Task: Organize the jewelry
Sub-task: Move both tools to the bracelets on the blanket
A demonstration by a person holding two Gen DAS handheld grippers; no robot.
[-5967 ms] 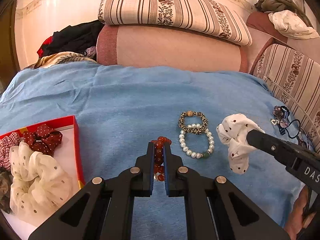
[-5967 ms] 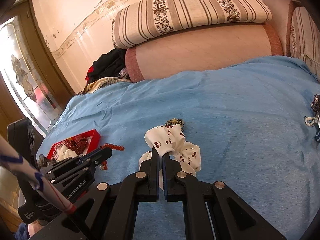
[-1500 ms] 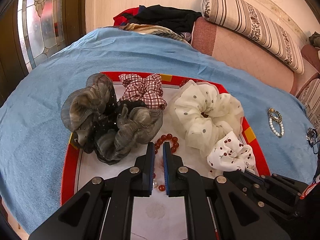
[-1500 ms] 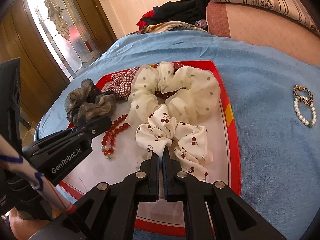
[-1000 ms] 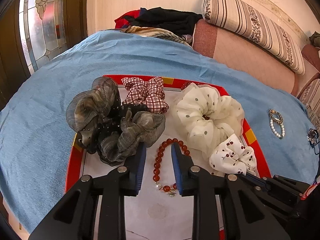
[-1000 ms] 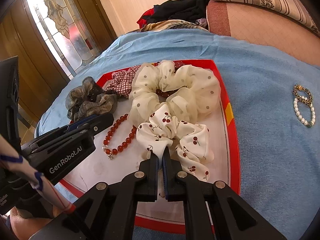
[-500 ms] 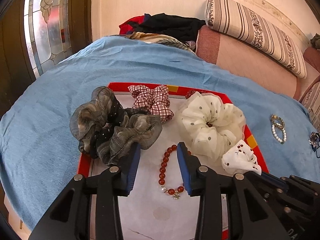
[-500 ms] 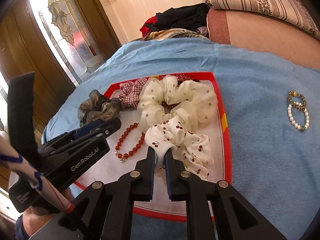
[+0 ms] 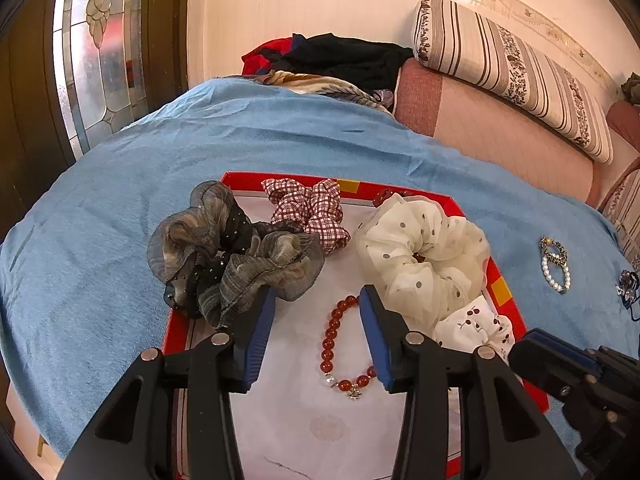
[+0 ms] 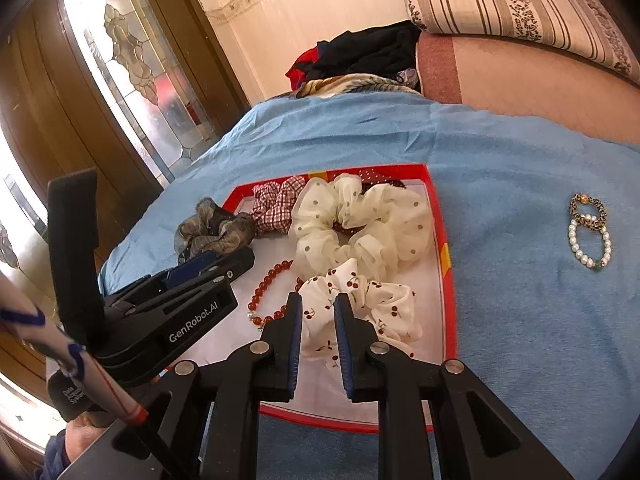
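Note:
A red-rimmed tray [image 9: 496, 280] with a white floor lies on the blue blanket. A red bead bracelet [image 9: 334, 344] lies on its floor between the fingers of my open left gripper [image 9: 316, 300], which is above it and empty. It also shows in the right wrist view [image 10: 264, 288]. A white cherry-print scrunchie [image 10: 360, 300] lies in the tray just ahead of my open right gripper [image 10: 318, 300], free of the jaws. A pearl bracelet [image 10: 590, 244] and a gold-black bracelet [image 10: 586, 208] lie on the blanket to the right.
The tray also holds a cream dotted scrunchie [image 9: 420, 248], a grey-brown scrunchie [image 9: 228, 256] and a red plaid scrunchie [image 9: 312, 212]. A dark brooch [image 9: 626, 284] lies at the far right. Striped cushions [image 9: 512, 68] and piled clothes [image 9: 340, 60] are behind. A wooden door stands left.
Both grippers have opened: the left let go of the red bead bracelet, the right let go of the cherry scrunchie. Both now lie in the tray, and both grippers have drawn back and up.

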